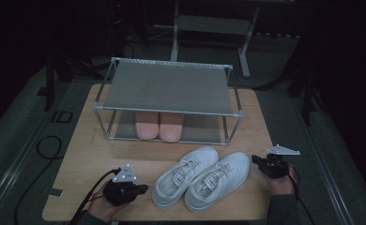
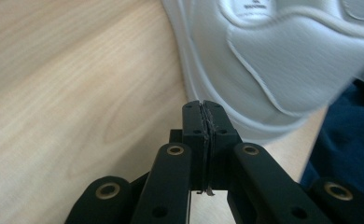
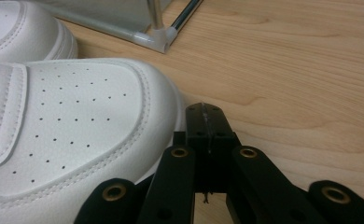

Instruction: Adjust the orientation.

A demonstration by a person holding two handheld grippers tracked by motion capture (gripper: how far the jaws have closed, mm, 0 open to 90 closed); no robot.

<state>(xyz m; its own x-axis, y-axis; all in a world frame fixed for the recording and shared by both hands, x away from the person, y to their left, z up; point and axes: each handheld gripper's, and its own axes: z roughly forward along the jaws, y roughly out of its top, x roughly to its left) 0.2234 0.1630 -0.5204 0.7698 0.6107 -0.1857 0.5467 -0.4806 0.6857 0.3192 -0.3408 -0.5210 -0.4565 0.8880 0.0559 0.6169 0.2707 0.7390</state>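
Note:
Two white sneakers lie side by side on the wooden table, the left one (image 1: 185, 176) and the right one (image 1: 217, 180), toes toward the rack. My left gripper (image 1: 145, 188) sits just left of the left sneaker's heel, jaws shut with nothing between them. The left gripper view has that gripper (image 2: 203, 103) a short way from the white heel (image 2: 273, 60). My right gripper (image 1: 255, 160) rests at the right sneaker's toe, shut and empty. Seen in the right gripper view, its tips (image 3: 207, 108) lie beside the perforated toe (image 3: 77, 121).
A two-tier metal shoe rack (image 1: 171, 86) stands at the back of the table, with a pair of pink slippers (image 1: 159, 125) on its lower shelf. A rack corner foot (image 3: 157, 38) lies beyond the right gripper. Bare table (image 1: 92, 154) spreads at the left.

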